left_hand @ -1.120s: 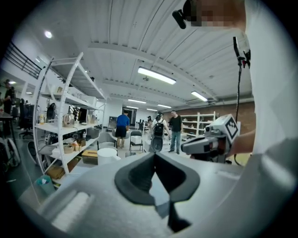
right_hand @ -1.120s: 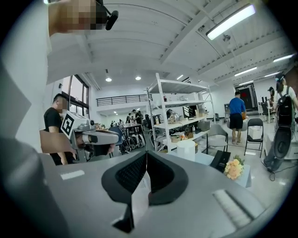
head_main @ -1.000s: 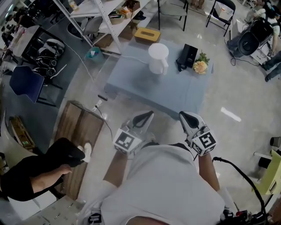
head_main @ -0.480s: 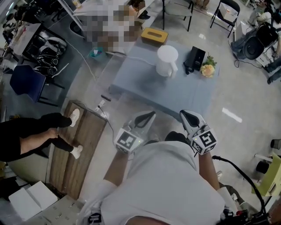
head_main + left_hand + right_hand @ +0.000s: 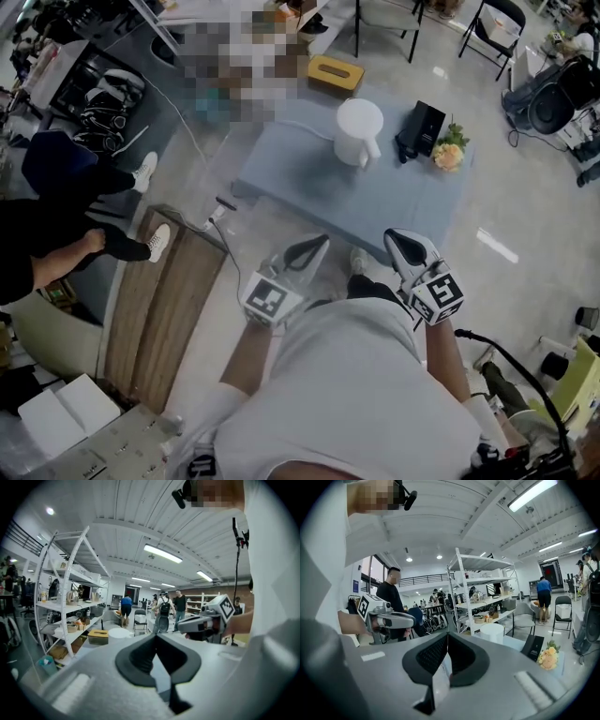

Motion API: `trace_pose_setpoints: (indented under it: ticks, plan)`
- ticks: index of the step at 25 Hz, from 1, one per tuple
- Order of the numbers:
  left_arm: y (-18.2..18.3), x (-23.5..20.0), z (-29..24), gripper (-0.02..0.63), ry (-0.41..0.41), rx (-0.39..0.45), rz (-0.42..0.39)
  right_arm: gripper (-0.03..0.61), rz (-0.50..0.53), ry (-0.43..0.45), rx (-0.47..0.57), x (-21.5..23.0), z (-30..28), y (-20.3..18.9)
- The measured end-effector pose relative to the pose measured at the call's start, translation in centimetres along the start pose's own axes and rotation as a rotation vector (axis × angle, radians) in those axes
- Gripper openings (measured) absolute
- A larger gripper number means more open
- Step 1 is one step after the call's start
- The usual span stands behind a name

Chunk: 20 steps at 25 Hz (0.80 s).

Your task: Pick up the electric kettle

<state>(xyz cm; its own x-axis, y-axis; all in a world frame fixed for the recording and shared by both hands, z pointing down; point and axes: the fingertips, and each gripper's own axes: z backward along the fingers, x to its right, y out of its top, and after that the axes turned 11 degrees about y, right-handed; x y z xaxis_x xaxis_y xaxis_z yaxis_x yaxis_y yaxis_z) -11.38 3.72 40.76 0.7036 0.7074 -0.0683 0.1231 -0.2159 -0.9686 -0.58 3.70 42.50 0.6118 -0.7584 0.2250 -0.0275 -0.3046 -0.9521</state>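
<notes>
Pinching nothing, both claws (image 5: 317, 243) (image 5: 395, 240) closed

Even, fairly bright indoor light from ceiling strips (image 5: 162, 553). A glare streak (image 5: 494, 244) lies on the floor (image 5: 530, 192). The 2 gripper views bulge like a fisheye, with black corners; their near foreground is soft.

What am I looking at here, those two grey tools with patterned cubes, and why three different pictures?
No robot: a person holds a tool in each hand, the left gripper and right gripper. The head view looks down from a camera on the person's head; the other two come from cameras riding on each tool, looking along its fingers. Both pairs of fingers are closed, holding nothing. Ahead, a low table carries a white electric kettle, a black object and flowers.
</notes>
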Motion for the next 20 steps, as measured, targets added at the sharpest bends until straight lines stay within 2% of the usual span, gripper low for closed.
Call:
trace_pose_setpoints:
  ticks: [6,11,20]
  plan:
    - [1.4,-0.6,-3.8,0.003,0.041,0.022,0.026,0.006,0.021,0.073,-0.024,4.3,-0.8,0.9]
    - [1.9,-1.3,-6.6,0.003,0.078,0.013,0.039,0.006,0.014,0.099,-0.033,7.9,-0.9,1.4]
    - [1.8,-2.8,-9.9,0.003,0.157,-0.005,0.049,0.012,0.013,0.163,-0.065,13.3,-2.0,0.2]
